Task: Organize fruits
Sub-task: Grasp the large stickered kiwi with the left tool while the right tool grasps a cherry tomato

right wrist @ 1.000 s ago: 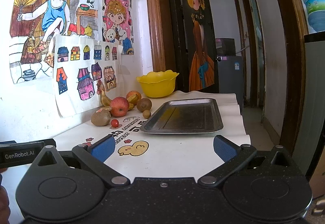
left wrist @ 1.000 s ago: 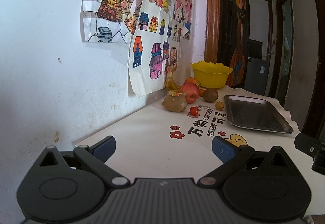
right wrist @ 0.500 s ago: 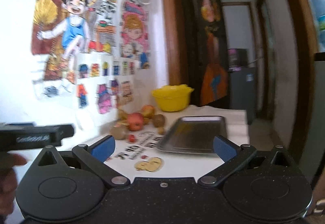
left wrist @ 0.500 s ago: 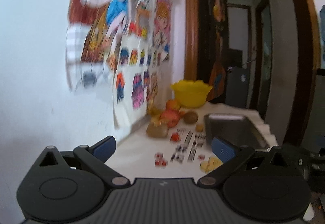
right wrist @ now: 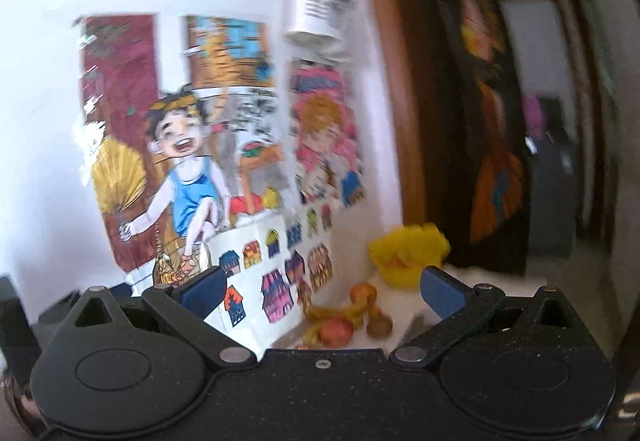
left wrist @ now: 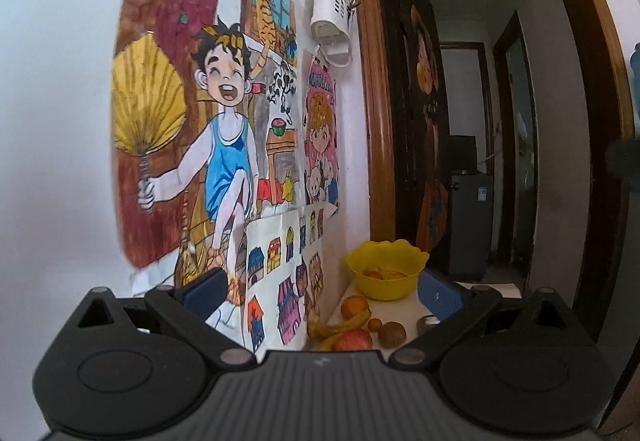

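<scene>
The right wrist view was smeared throughout, so the yellow bowl [right wrist: 408, 255] at centre right showed only as a ragged blob with its contents unreadable. The fruit below it, an orange [right wrist: 363, 293], a banana [right wrist: 334, 312] and a kiwi [right wrist: 379, 325], had no clear outlines. In the left wrist view the left gripper [left wrist: 323, 292] body hid most of the table [left wrist: 404, 311] and cut off the red apple [left wrist: 353, 340] at lower centre. The metal tray [left wrist: 426, 322] showed only as a small corner behind the right finger.
</scene>
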{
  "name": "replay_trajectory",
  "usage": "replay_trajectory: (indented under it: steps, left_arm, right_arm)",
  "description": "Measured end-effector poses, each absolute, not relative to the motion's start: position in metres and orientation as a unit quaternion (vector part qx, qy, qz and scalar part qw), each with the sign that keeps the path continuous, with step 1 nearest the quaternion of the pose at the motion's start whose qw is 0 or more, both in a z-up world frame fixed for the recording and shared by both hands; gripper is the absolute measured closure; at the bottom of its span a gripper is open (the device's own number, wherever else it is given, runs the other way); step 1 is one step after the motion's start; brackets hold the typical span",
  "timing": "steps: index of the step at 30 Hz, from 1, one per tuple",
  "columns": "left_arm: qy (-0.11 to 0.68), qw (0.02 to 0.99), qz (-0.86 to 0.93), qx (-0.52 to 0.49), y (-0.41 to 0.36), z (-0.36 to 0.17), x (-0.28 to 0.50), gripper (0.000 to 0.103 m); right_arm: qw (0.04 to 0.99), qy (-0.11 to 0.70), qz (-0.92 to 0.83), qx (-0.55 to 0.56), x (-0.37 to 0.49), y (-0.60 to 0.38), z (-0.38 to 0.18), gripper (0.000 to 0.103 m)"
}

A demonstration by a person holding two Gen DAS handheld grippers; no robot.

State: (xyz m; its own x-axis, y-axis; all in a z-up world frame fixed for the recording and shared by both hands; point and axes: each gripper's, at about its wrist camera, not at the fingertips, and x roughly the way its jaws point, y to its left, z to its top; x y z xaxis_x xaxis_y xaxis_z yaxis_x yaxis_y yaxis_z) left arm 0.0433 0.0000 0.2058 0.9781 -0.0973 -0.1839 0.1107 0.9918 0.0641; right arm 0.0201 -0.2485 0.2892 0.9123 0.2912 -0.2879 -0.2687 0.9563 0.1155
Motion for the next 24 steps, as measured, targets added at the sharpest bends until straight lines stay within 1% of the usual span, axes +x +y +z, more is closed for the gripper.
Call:
replay_trajectory:
  steps: [2, 4, 8, 11, 13, 16, 19, 24]
  left_arm:
    - [0.104, 0.993, -0.048, 0.035, 0.000, 0.199, 0.059, 0.000]
    - [0.124, 0.991, -0.046, 0.031, 0.000, 0.187, 0.078, 0.000]
    - [0.161, 0.985, -0.052, 0.038, -0.001, 0.154, 0.119, 0.000]
    - [0.183, 0.980, -0.068, 0.039, 0.002, 0.123, 0.147, 0.000]
    - [0.180, 0.978, -0.098, 0.034, 0.006, 0.104, 0.158, 0.000]
    - [0.187, 0.976, -0.110, 0.017, 0.014, 0.075, 0.178, 0.000]
    - [0.223, 0.970, -0.099, 0.005, 0.020, 0.053, 0.201, 0.000]
    - [0.239, 0.967, -0.086, 0.022, 0.015, 0.028, 0.224, 0.000]
  right_arm:
    - [0.979, 0.136, 0.151, -0.014, 0.036, -0.242, 0.291, 0.001]
    - [0.979, 0.128, 0.153, -0.040, 0.057, -0.239, 0.281, 0.001]
    - [0.969, 0.147, 0.186, -0.063, 0.103, -0.243, 0.246, 0.001]
    - [0.963, 0.171, 0.198, -0.069, 0.137, -0.248, 0.209, 0.001]
    - [0.960, 0.184, 0.199, -0.071, 0.160, -0.249, 0.182, 0.001]
    - [0.964, 0.174, 0.194, -0.053, 0.186, -0.250, 0.136, 0.001]
    - [0.958, 0.182, 0.219, -0.042, 0.210, -0.247, 0.090, 0.001]
    - [0.931, 0.234, 0.259, -0.106, 0.239, -0.227, 0.034, 0.001]
